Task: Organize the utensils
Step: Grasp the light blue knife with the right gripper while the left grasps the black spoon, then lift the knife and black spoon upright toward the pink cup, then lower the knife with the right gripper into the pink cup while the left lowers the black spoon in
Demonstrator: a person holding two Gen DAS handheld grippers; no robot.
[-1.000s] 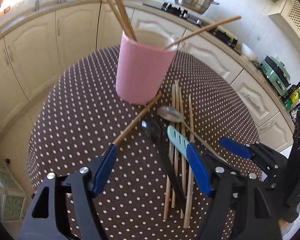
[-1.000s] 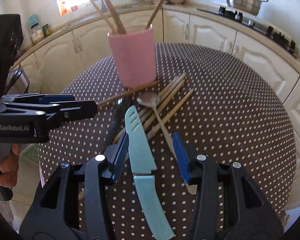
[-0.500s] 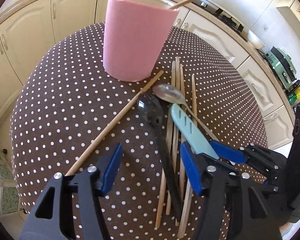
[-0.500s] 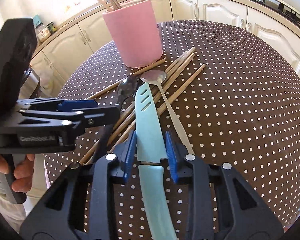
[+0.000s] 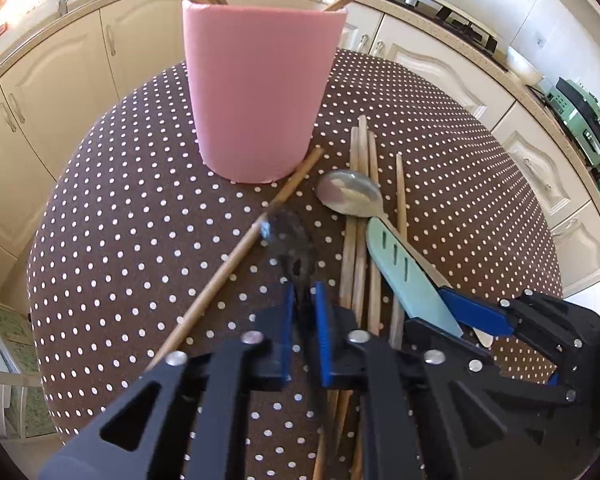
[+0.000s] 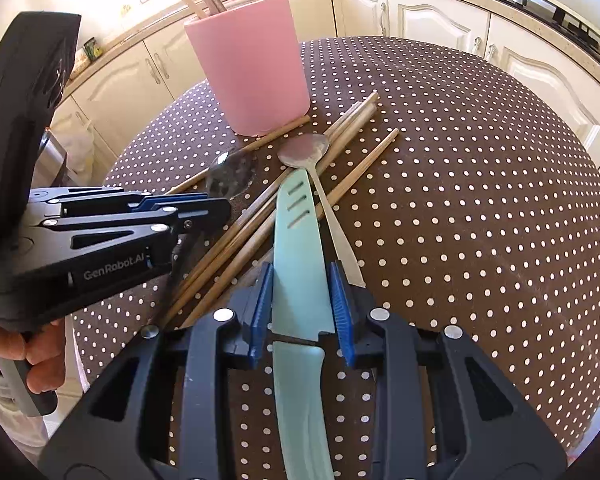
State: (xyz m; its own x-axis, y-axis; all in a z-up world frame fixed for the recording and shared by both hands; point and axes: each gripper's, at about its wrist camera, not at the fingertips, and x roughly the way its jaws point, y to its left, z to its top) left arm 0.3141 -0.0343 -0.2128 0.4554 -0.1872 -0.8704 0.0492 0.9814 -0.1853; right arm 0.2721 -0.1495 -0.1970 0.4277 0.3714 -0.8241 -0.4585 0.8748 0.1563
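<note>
Item: teal knife (image 6: 298,248), lying on the polka-dot worktop (image 6: 480,184), lower centre of the right wrist frame. Long axis runs near vertical in that frame: handle toward the camera at bottom, slotted blade tip pointing up toward the pink cup (image 6: 252,64). It rests across several loose chopsticks (image 6: 260,224), beside a metal spoon (image 6: 306,151).

Right claw (image 6: 302,308): straddles the knife just ahead of the handle joint, pads touching or very nearly touching both blade edges. Narrowed about it; whether it bears down yet I cannot tell.

Left claw (image 5: 304,312): fingers drawn close on the neck of a dark spoon (image 5: 292,248), bowl pointing up-frame toward the cup. Appears clamped on it.

Pink cup: upper centre of both frames, upright, already holding chopsticks.

Bearing for the next move, as a judgement: the cup lies straight ahead of both claws along each utensil's own axis. The right claw is the one on the knife; the left is nearer the cup. The knife would need tipping upright before it goes into the cup.

One stray chopstick (image 5: 236,256) lies diagonal against the cup's base.
</note>
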